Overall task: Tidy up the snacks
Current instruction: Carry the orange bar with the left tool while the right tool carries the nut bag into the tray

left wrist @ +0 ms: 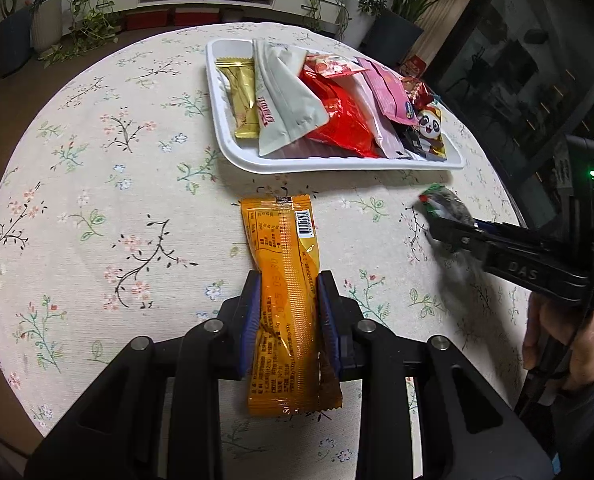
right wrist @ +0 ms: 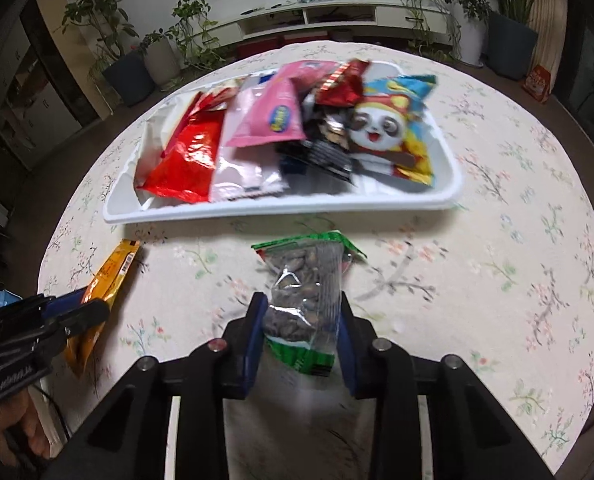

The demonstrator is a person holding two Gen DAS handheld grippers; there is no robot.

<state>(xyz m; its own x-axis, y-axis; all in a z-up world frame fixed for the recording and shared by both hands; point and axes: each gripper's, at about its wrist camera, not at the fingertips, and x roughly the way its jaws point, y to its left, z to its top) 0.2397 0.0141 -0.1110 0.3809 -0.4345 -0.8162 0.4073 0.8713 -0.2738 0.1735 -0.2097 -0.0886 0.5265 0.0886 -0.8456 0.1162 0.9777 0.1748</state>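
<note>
Two grippers, each clamping one packet: left [left wrist: 289,300] on orange bar [left wrist: 285,280], right [right wrist: 301,320] on seeds [right wrist: 305,296]. "DAS" readable on right gripper. One tray [left wrist: 337,166] nearby.

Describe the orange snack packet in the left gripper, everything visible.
The orange snack packet is a long, glossy foil-like sachet with crimped ends, showing its printed back: small text, a barcode near the far end, a centre seam. The left gripper is shut on its middle, blue pads pressing both long edges. It points toward the white tray, over the floral tablecloth.
</note>
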